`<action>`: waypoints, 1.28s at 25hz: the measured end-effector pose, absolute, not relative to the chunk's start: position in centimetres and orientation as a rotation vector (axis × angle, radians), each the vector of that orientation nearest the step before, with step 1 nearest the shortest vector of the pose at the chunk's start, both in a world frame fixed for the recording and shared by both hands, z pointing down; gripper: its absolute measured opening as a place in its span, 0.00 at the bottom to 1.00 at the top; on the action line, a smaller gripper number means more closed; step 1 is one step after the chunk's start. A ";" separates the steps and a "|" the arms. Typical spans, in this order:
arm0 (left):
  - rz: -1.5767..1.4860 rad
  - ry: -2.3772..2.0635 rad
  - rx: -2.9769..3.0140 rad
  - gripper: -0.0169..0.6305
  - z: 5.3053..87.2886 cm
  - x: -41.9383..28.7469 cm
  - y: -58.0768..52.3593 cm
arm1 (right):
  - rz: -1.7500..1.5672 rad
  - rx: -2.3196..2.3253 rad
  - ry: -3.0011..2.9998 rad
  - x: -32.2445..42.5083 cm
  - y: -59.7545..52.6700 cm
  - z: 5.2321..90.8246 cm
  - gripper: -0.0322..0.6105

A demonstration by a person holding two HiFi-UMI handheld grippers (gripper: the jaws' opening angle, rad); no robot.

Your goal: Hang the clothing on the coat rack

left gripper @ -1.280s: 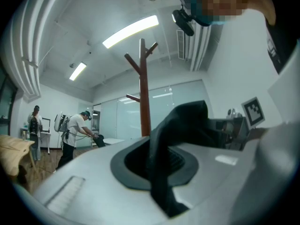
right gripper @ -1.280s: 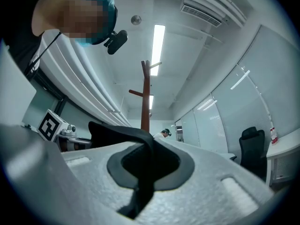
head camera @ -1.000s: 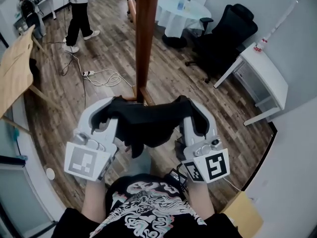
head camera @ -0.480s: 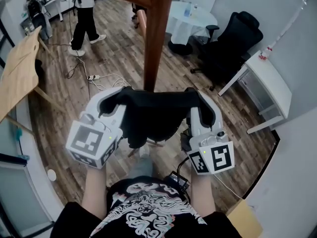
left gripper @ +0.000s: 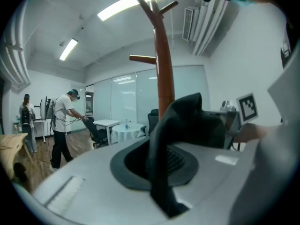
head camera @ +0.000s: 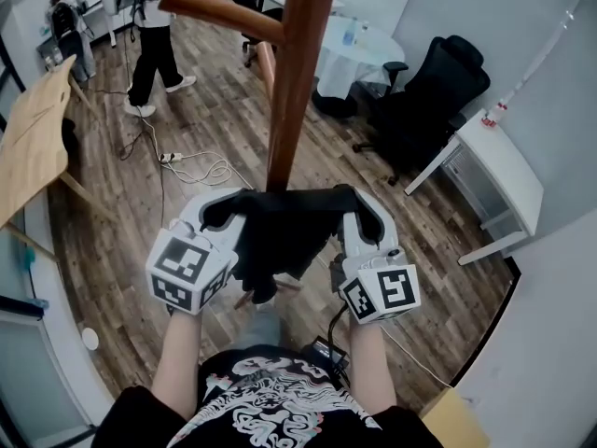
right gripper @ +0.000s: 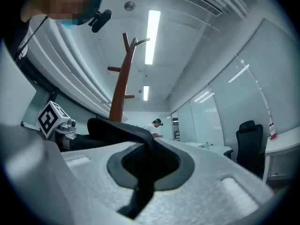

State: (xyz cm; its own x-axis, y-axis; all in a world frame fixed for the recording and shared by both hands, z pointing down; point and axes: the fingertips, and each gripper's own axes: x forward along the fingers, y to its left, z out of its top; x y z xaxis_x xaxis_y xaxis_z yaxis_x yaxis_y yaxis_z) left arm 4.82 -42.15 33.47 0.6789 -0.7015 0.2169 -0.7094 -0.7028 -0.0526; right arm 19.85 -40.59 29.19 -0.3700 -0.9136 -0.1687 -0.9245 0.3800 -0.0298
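Brown wood-plank floor all over, with a loose coil of white cable lying on it. A black office chair sits between a round white counter carrying a clear bottle and a white rectangular counter by the wall. There's a pale wooden board on the left, and a person in a white top and black trousers standing way back.

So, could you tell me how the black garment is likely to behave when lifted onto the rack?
Probably floppy: the black garment sags between the left gripper and the right gripper, a fold dangling below. Likely light too: two small pinches carry it.
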 end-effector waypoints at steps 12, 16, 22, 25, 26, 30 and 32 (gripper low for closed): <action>0.364 -1.144 2.864 0.05 35.6 5.8 -41.9 | -0.100 -1.611 2.619 17.1 -41.6 35.9 0.07; 0.365 -1.121 2.869 0.05 36.5 6.2 -41.6 | -0.136 -1.592 2.661 16.0 -41.1 37.6 0.07; 0.364 -1.088 2.863 0.07 37.5 5.9 -40.8 | -0.134 -1.602 2.678 15.5 -40.3 37.9 0.07; 0.390 -1.071 2.851 0.10 37.8 6.2 -40.4 | -0.135 -1.612 2.671 15.8 -39.8 38.0 0.07; 0.398 -1.074 2.848 0.14 37.8 6.3 -40.4 | -0.131 -1.619 2.667 16.0 -39.7 38.0 0.07; 0.447 -1.049 2.840 0.25 38.7 6.3 -39.7 | -0.129 -1.637 2.654 16.1 -39.0 38.0 0.07; 0.452 -1.041 2.834 0.29 39.0 6.2 -39.2 | -0.129 -1.644 2.650 16.0 -38.5 38.0 0.07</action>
